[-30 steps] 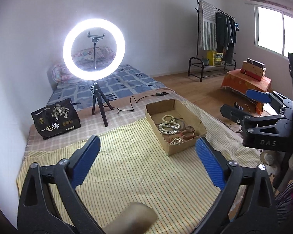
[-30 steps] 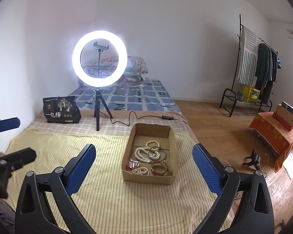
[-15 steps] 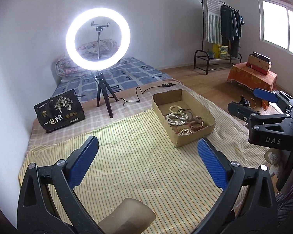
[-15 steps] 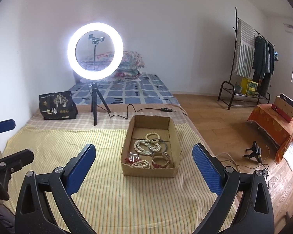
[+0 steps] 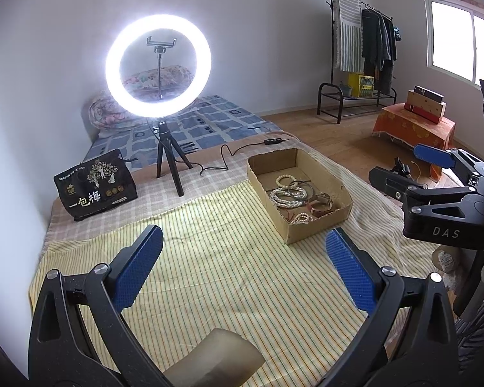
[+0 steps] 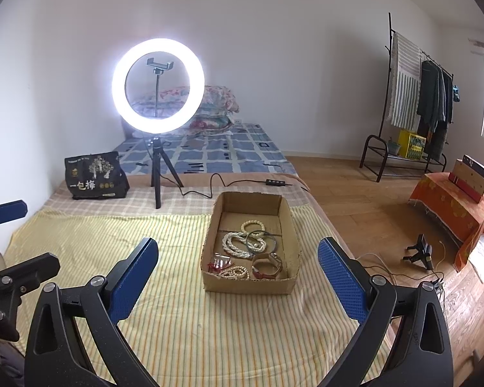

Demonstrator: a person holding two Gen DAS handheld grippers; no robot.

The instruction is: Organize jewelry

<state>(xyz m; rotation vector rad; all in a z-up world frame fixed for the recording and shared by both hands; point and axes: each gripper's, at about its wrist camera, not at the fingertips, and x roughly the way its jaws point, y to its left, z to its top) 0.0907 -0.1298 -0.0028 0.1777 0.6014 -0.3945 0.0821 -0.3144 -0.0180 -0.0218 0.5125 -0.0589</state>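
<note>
A shallow cardboard box [image 6: 209,277] sits on the yellow striped cloth [image 6: 164,322]; it also shows in the left wrist view [image 5: 309,232]. Inside lie white pearl strands [image 6: 234,245], a dark bangle [image 6: 260,240], a brown watch [image 6: 267,266] and a small red-tasselled piece [image 6: 219,262]. My right gripper [image 6: 237,279] is open and empty, held above the cloth in front of the box. My left gripper [image 5: 242,274] is open and empty, left of the box. Each gripper shows at the edge of the other's view.
A lit ring light on a tripod [image 6: 158,87] stands behind the box, its cable [image 6: 229,183] trailing right. A black printed bag [image 6: 95,177] lies at the back left. A tape roll [image 5: 216,358] sits under my left gripper. Wooden floor lies to the right of the bed edge.
Both grippers have risen and shifted slightly; the box now sits more centred and nearer in both views. Both stay open and empty.
</note>
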